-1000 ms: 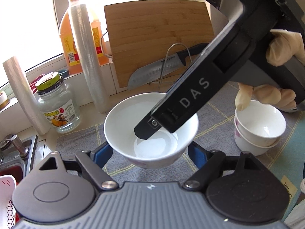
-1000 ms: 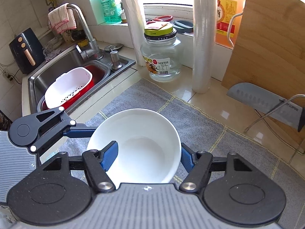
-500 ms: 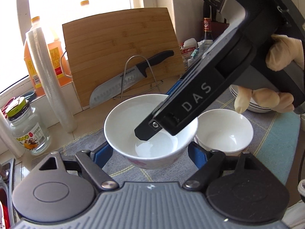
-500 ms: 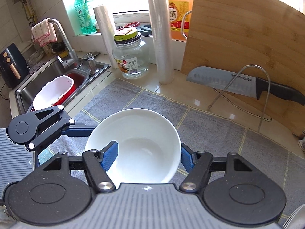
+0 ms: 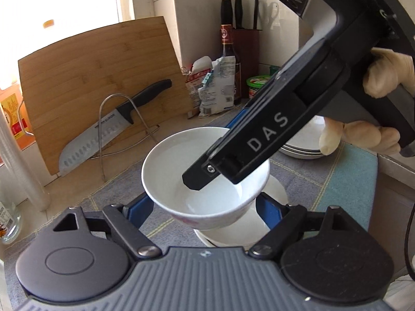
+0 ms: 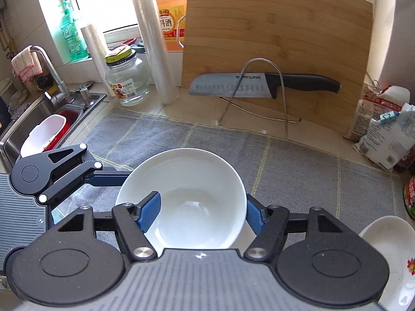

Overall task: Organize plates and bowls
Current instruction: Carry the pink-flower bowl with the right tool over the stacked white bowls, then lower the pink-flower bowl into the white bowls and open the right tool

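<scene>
A white bowl (image 5: 176, 160) hangs above the grey mat, held by both grippers. My left gripper (image 5: 203, 207) is shut across its lower body, a blue pad on each side. My right gripper (image 6: 202, 212) is shut on the same white bowl (image 6: 186, 173), with one pad inside it and the other outside its wall. In the left wrist view its black finger (image 5: 233, 160) reaches down into the bowl. Directly under the held bowl sits a stack of white bowls (image 5: 233, 233). A stack of white plates (image 5: 301, 150) lies behind, partly hidden by a gloved hand (image 5: 363, 137).
A bamboo cutting board (image 6: 280, 51) leans on the back wall with a knife (image 6: 259, 85) on a wire stand. Bags (image 6: 384, 132) and a bottle (image 5: 229, 59) fill the right corner. The sink (image 6: 44, 129), a glass jar (image 6: 127, 83) and film rolls stand at left. A flowered white dish (image 6: 389, 254) is at lower right.
Both grippers have carried the bowl to the right along the counter. The jar and sink have left the left wrist view, and the stacked bowls now sit right under the held bowl.
</scene>
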Tool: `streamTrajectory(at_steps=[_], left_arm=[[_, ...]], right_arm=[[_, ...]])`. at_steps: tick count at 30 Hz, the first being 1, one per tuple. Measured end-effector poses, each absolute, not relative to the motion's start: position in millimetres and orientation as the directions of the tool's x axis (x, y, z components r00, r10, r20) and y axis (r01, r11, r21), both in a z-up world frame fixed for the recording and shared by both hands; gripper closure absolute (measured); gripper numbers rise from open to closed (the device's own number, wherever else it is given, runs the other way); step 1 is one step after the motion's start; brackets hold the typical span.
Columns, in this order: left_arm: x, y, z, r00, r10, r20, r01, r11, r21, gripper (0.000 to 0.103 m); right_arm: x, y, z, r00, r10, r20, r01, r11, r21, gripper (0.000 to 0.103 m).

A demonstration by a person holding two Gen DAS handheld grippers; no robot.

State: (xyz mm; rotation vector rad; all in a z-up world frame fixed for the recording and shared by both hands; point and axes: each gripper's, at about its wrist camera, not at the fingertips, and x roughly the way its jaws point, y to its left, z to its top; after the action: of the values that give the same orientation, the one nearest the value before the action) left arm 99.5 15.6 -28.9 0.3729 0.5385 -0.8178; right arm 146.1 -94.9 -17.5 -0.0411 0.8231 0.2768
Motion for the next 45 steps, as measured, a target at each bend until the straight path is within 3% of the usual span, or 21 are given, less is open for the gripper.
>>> streamTrajectory(at_steps=[14,45], left_arm=[[94,-2,-43,0.487,-0.588,-0.645,0.813,0.575,0.090,0.018],[102,-2,-47,0.450,-0.591,-0.670,0.818,0.573,0.044,0.014]], right_arm=[[129,-112,-41,0.627,0.209,-0.750,-0.200,0.974,0.105,0.029],[129,-115,-48,0.631,0.215,-0.745,-0.194,0.974,0.116,0.029]])
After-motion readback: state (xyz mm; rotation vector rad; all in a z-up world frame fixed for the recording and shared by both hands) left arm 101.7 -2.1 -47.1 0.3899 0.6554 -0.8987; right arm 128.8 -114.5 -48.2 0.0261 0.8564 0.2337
